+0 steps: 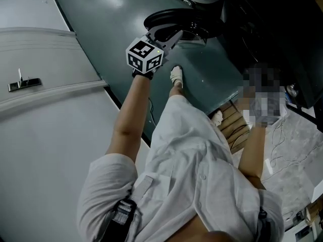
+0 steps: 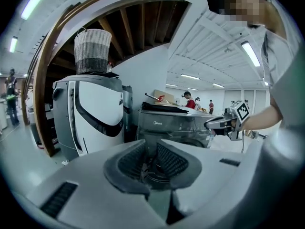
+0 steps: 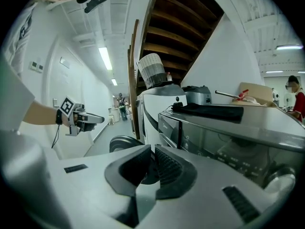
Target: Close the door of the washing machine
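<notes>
Nearest, the person's white shirt (image 1: 186, 155) fills the lower head view, and a white shoe (image 1: 176, 74) stands on the dark green floor (image 1: 101, 14). The left arm reaches forward with the left tool (image 2: 150, 146). Its ribbed pads are spread a little, with nothing between them. The right tool (image 3: 151, 149) has its pads drawn almost together, leaving only a thin slit, and it too is empty. Each tool shows in the other's view, held level in the air at about the same height.

Just beyond the tools is the washing machine door (image 1: 156, 18), a dark round ring swung open, low over the floor. In the head view the left tool's tip lies near its rim. In the right gripper view the two stand apart. The door belongs to the grey front-loading washing machine (image 3: 224, 142), which has a dark cloth (image 3: 209, 111) lying on top.

Beside that machine stands a taller white appliance (image 2: 97, 109) with a woven basket (image 2: 93, 51) upright on it, under the wooden underside of a staircase (image 3: 186, 27). Farther off, small figures of people (image 2: 189, 99) stand in a bright white hall.
</notes>
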`<act>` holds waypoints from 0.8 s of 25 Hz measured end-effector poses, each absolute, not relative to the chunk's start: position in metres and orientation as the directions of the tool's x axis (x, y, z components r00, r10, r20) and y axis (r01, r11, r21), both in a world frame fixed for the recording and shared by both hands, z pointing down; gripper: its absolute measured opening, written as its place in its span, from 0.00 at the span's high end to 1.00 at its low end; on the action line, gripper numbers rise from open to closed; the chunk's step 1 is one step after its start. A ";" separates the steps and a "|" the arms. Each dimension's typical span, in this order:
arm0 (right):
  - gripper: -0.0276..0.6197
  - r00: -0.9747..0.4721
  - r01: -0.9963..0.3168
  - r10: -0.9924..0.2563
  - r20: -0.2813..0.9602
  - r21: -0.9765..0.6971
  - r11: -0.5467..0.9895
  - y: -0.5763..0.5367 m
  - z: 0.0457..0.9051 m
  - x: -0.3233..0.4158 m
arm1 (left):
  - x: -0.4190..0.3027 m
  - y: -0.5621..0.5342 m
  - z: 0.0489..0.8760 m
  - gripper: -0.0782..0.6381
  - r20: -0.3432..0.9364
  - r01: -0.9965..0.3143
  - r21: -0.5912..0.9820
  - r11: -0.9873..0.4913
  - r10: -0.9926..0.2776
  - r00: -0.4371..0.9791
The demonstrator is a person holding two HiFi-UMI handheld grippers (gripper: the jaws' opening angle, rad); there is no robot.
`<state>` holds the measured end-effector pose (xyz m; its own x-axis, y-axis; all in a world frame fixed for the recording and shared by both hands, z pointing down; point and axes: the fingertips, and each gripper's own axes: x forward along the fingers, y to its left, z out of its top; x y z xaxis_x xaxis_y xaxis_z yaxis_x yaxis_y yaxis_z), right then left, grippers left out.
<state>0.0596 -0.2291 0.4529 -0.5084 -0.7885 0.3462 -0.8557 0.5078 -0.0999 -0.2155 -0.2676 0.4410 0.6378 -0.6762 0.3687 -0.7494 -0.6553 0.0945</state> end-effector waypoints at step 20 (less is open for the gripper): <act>0.91 -0.535 -0.839 -0.744 0.400 -0.151 0.523 -0.280 0.506 0.006 | -0.244 -0.380 0.550 0.55 0.651 -0.570 -0.035 -0.821 -0.451 0.610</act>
<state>0.0057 -0.2803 0.5056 -0.5355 -0.7436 0.4003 -0.8390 0.5229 -0.1509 -0.2437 -0.3800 0.5500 0.6104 -0.4513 0.6510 -0.5697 -0.8211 -0.0351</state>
